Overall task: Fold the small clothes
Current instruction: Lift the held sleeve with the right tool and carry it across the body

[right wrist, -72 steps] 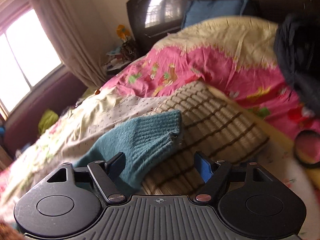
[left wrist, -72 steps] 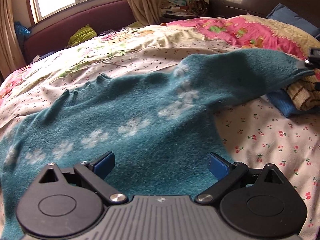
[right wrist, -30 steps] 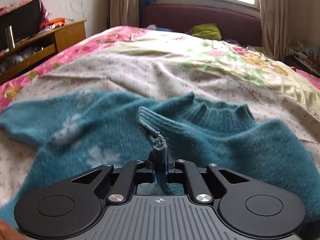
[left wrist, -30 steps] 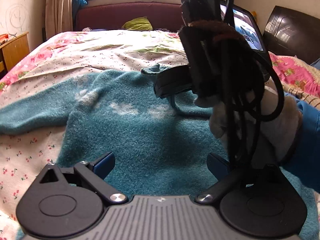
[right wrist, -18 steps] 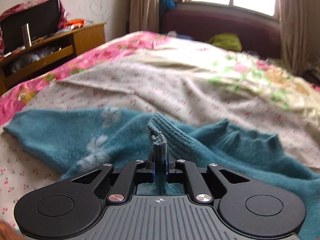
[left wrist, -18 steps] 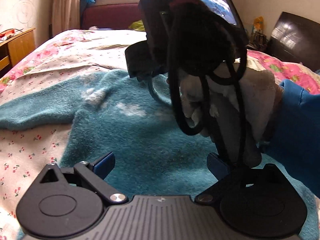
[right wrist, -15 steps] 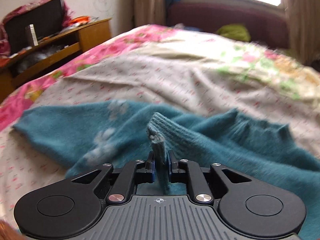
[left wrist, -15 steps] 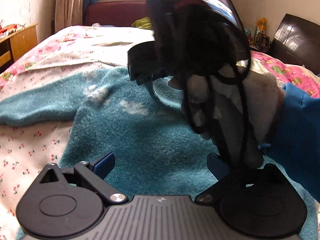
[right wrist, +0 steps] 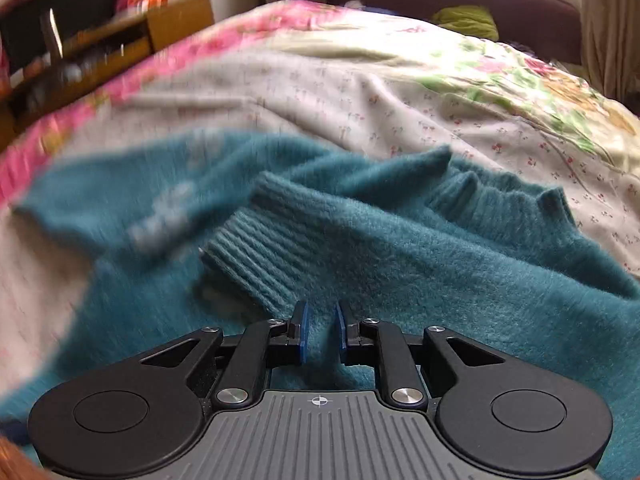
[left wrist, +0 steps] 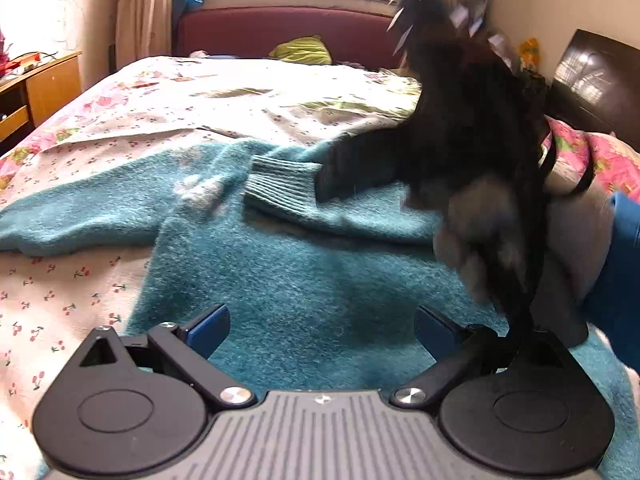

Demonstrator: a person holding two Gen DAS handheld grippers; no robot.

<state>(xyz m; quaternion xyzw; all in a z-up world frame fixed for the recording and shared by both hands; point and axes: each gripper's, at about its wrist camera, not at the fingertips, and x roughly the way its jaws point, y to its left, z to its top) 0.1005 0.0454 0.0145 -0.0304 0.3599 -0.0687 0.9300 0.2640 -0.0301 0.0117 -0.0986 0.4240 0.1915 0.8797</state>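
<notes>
A teal knit sweater [left wrist: 280,272] with white flower shapes lies spread on the bed. One sleeve is folded across its body, its ribbed cuff [left wrist: 280,188] lying flat; the cuff also shows in the right wrist view [right wrist: 256,264]. My left gripper [left wrist: 320,326] is open and empty, low over the sweater's body. My right gripper [right wrist: 320,330] has its jaws a little apart with nothing between them, just behind the cuff, over the sweater [right wrist: 440,280]. In the left wrist view the right gripper's blurred black body and the gloved hand [left wrist: 520,240] cover the right side.
The bed has a cherry-print sheet [left wrist: 52,304] and a floral quilt [right wrist: 400,80]. A wooden cabinet [left wrist: 36,88] stands to the left, a maroon sofa [left wrist: 288,32] under the window beyond the bed, and a dark headboard [left wrist: 592,80] at right.
My right gripper has let go of the sleeve cuff, which now lies flat on the sweater's body, and its jaws have parted slightly. My left gripper stays open over the sweater.
</notes>
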